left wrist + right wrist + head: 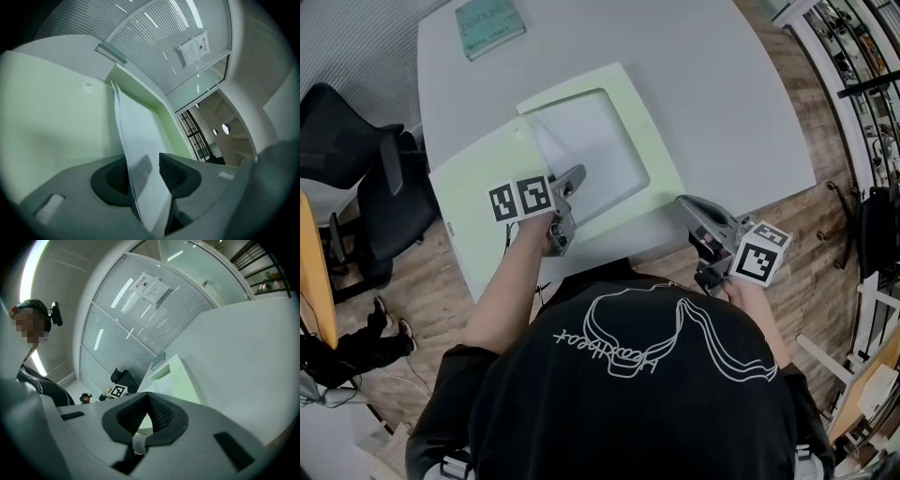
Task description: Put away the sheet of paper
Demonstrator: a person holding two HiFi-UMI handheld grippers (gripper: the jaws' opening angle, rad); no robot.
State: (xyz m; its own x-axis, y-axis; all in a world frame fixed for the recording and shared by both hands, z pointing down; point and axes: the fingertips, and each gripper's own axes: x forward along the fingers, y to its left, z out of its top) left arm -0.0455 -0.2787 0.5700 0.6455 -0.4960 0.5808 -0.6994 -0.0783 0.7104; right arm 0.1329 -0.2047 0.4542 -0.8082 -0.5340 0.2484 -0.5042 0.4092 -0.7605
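White table (703, 84) under you, wood floor around it. Nearest you, your right gripper (686, 204) hangs just off the table's near right edge, pads together, nothing between them. A little further in, your left gripper (574, 178) sits over the open green folder (478, 178) with its jaws apart. The near edge of the sheet of paper (591, 155) runs between the pads, and in the left gripper view neither pad looks to press on it, so it reads as loose, not gripped. The sheet lies on the folder's right half, its left edge along the fold, well inside the green border. My read: you are letting the paper go inside the folder. To do it cleanly, keep the jaws wide and draw the left gripper back along the sheet's plane. A ribbed pad catching the edge could drag the sheet askew or off the fold. Check that it lies flat and square before you swing the left flap over it. Beyond the folder, a teal book (489, 23) lies at the far left corner, and a black chair (356, 187) stands beside the table's left side.
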